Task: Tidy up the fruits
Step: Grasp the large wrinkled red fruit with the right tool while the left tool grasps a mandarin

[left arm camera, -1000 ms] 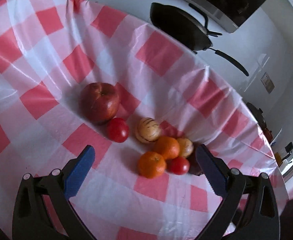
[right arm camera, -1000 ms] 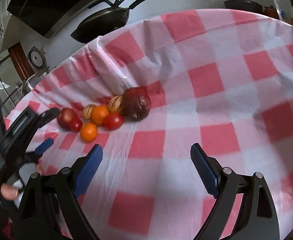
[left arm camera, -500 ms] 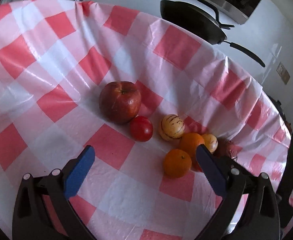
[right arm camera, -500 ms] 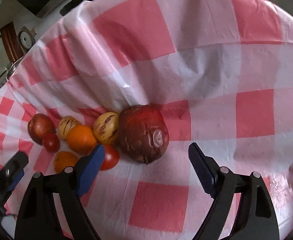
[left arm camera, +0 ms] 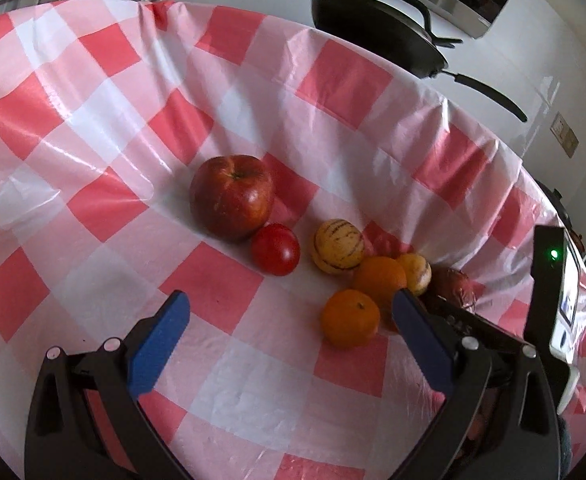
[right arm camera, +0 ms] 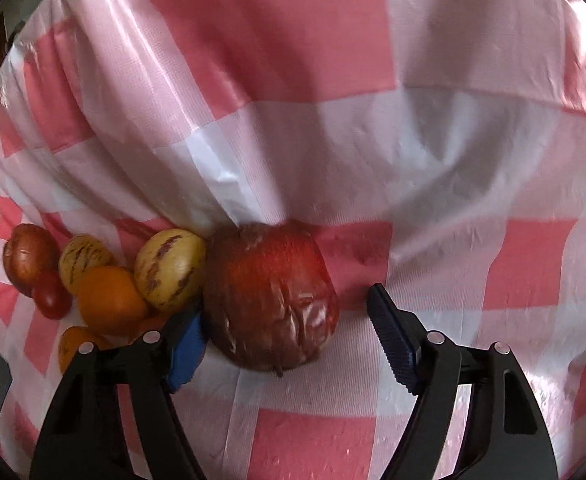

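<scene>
Right wrist: right tongs (right arm camera: 287, 334) apart around wrinkled red fruit (right arm camera: 271, 298); left tongs (left arm camera: 289, 342) apart above worktop (left arm camera: 93, 160).

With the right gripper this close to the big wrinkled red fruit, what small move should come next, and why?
Probably ease the right gripper forward a touch, then close. Its jaws stand open on either side of the wrinkled red fruit, the left pad nearly touching and a gap at the right pad, with the fruit's widest part just ahead of the tips. The striped yellow fruit crowds the left side.
</scene>
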Available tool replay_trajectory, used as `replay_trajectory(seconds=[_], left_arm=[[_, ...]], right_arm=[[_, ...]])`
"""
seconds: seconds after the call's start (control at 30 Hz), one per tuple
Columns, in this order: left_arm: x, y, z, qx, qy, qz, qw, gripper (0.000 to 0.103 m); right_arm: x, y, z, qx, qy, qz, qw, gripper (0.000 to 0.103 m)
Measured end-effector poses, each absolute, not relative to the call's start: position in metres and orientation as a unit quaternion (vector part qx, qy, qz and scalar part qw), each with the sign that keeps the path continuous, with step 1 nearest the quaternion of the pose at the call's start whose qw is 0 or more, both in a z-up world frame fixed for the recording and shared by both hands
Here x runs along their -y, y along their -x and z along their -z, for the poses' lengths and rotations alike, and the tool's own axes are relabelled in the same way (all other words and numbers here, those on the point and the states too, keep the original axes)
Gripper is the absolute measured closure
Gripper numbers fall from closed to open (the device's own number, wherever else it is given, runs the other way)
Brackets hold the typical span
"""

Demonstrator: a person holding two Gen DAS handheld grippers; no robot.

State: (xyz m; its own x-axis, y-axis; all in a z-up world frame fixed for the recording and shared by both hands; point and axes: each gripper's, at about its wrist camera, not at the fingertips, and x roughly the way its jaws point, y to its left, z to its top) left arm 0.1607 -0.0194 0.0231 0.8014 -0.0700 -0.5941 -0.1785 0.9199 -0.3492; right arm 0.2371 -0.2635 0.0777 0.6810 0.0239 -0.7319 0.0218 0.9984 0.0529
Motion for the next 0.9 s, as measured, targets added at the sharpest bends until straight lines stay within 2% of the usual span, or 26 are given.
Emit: replay_trajectory(seconds=[0.07,0.4,0.53,0.67,0.8,0.9], left_arm=[[0.024,-0.163,-0.022,-0.323,0.184,-0.014,0.928,0.002],[0.044,-0.181,-0.014,-0.376,0.121,0.051,0.917,0.004],[0.050,-0.198,-0.004,-0.417,0.100,0.066,0.901,0.030],[0.057,-0.205,-0.004,-0.421,0.068,0.069,0.902,0.032],[0.061,-0.216,-0.003,-0.423,0.054,0.068,0.902,0.032],[0.066,-0.224,-0.001,-0.425,0.038,0.063,0.902,0.040]], right_arm=[[0.262,-0.233,-0.079,-0.393,-0.030,-0.026,0.919,0.051],[0.328,-0.147,-0.064,-0.369,-0.204,-0.012,0.907,0.050],[0.331,-0.106,-0.061,-0.353,-0.230,-0.017,0.907,0.050],[0.310,-0.096,-0.067,-0.343,-0.194,-0.016,0.919,0.050],[0.315,-0.095,-0.066,-0.350,-0.203,-0.021,0.914,0.050],[0.317,-0.095,-0.064,-0.357,-0.198,-0.015,0.913,0.050]])
